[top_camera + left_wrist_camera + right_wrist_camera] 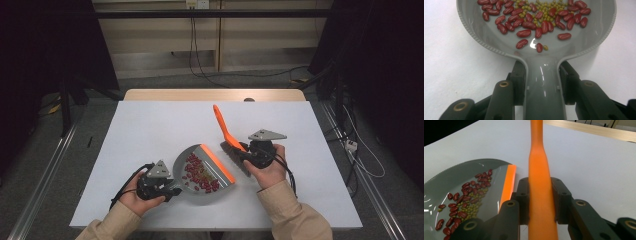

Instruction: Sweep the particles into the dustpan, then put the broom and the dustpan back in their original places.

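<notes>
My left gripper (172,190) jaws clamp the grey plastic dustpan (202,172) handle; right gripper (243,155) jaws grip the orange-handled brush (226,131), bristles just beside the pan's orange lip (218,162).

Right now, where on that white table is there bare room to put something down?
The far left, between the table's back edge and the grey dustpan, is bare. So is the far right strip beyond the orange brush, and the right front corner. It is crowded at the near middle, where dustpan, beans, brush and both hands sit close together.
</notes>
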The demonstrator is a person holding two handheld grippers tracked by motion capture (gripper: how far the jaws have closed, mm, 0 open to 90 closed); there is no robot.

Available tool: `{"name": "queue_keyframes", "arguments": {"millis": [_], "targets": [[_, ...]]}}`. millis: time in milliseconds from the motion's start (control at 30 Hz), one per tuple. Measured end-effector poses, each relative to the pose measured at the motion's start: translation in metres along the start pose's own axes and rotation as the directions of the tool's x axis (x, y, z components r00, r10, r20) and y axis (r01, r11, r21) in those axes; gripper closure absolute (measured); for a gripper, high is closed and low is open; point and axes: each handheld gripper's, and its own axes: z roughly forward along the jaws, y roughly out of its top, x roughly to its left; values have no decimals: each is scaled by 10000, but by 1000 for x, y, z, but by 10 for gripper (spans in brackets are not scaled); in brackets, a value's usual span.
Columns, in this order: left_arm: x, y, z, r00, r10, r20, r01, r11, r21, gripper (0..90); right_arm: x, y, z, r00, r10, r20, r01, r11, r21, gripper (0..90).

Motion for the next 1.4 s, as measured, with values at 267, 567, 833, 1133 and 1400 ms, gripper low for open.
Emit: {"name": "queue_keyframes", "arguments": {"millis": [267, 567, 833, 1133, 1400], "targets": [[7, 3, -9, 9983, -435, -377, 423, 9986, -308, 633, -3, 1, -2, 9999, 99, 47, -99, 9999, -80, 713], [20, 6, -15, 9914, -967, -881, 918, 9940, -587, 633, -9, 3, -5, 9996, 174, 235, -169, 9996, -241, 714], [38, 6, -18, 9729, -1849, -1385, 1738, 9808, -886, 633, -15, 3, -8, 9990, 324, 320, -314, 9989, -339, 714], [55, 6, -19, 9495, -2481, -1921, 2293, 9666, -1148, 633, -19, 3, -12, 9982, 412, 430, -394, 9983, -423, 714], [63, 6, -17, 9321, -2822, -2270, 2604, 9578, -1214, 633, -22, 2, -14, 9976, 445, 531, -421, 9981, -451, 714]]}}
